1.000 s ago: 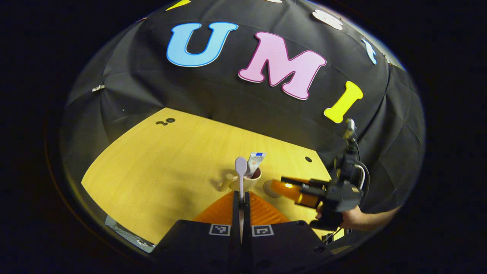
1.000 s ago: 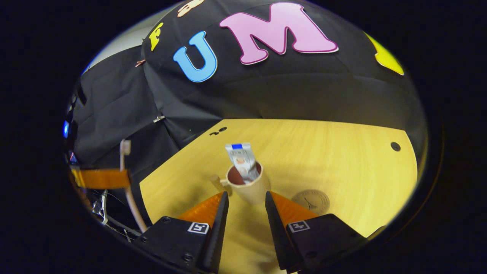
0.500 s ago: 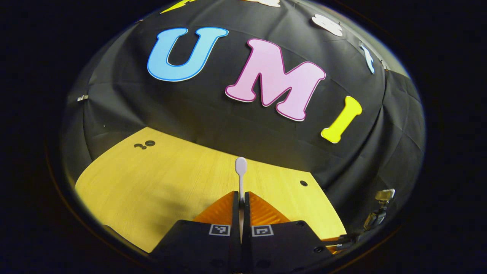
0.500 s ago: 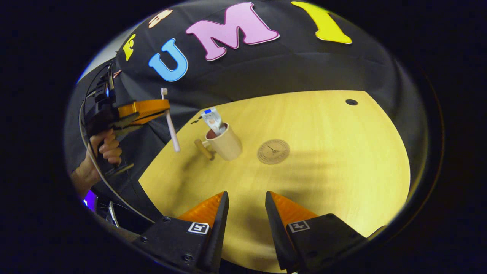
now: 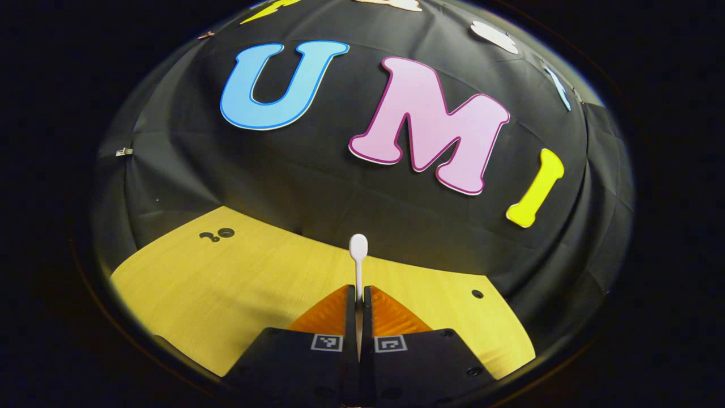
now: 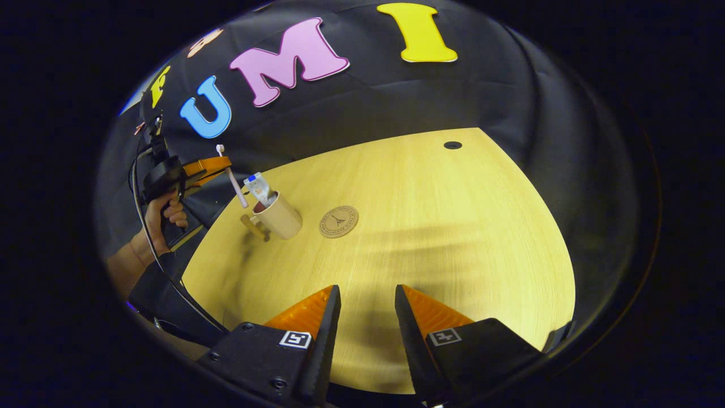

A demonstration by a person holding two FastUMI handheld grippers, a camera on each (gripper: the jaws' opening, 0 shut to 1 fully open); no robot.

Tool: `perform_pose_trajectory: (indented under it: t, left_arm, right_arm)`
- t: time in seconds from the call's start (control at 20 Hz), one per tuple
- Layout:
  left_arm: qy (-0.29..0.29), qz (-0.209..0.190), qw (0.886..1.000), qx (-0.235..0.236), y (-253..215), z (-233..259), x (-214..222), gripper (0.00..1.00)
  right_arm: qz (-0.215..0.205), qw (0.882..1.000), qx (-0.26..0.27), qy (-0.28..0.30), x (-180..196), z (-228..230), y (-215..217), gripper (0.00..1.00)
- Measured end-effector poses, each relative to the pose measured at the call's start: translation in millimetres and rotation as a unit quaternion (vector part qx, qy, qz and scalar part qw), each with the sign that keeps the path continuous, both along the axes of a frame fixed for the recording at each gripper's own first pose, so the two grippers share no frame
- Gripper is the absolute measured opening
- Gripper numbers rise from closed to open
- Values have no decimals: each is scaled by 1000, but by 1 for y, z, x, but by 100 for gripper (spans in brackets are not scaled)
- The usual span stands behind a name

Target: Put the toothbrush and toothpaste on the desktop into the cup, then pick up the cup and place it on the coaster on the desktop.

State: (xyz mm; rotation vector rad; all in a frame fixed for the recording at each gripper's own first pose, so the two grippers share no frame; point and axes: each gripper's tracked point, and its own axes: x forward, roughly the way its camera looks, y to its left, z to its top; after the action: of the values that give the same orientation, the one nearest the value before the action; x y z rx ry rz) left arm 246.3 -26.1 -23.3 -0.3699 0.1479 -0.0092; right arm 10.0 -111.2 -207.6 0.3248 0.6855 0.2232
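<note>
My left gripper [image 5: 358, 294] is shut on a white toothbrush [image 5: 358, 258], whose head sticks up above the fingers. In the right gripper view that same gripper [image 6: 224, 165], held by a hand [image 6: 164, 218], hovers just left of and above the beige cup [image 6: 280, 215], with the toothbrush [image 6: 235, 184] hanging toward the cup's mouth. The toothpaste tube [image 6: 259, 188] stands in the cup. A round coaster [image 6: 338, 221] lies on the desktop just right of the cup. My right gripper [image 6: 367, 309] is open over the near desktop, well back from the cup, with nothing between its fingers.
The wooden desktop [image 6: 442, 226] has a cable hole [image 6: 452, 145] at the back right and, in the left gripper view, small holes [image 5: 218, 234] at its far left. The black cloth wall [image 5: 317, 170] rises behind the desk. A cable [image 6: 153, 249] trails from the left gripper.
My right gripper has drawn back from the cup and turned right, staying open. My left gripper has lifted and tilted up with the toothbrush, so the cup has left its view.
</note>
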Motion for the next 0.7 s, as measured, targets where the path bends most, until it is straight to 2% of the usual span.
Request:
perform_pose_trajectory:
  t: [0.2,0.25,0.3,0.5,0.7]
  left_arm:
    - [1,7,1000,2,-3,-12,20,6]
    - [4,11,1000,9,-3,-18,23,1]
    - [6,11,1000,15,-4,-23,25,6]
    - [10,-6,999,36,-17,-40,27,6]
    - [27,-11,999,32,-20,-56,21,6]
  right_arm:
    - [-22,1000,6,7,-10,-8,-8,60]
    - [-25,1000,7,7,-11,-8,-9,60]
    - [-28,1000,7,7,-11,-7,-10,59]
    - [-33,999,8,10,-12,-10,-12,60]
    - [-45,999,9,12,-15,-11,-14,60]
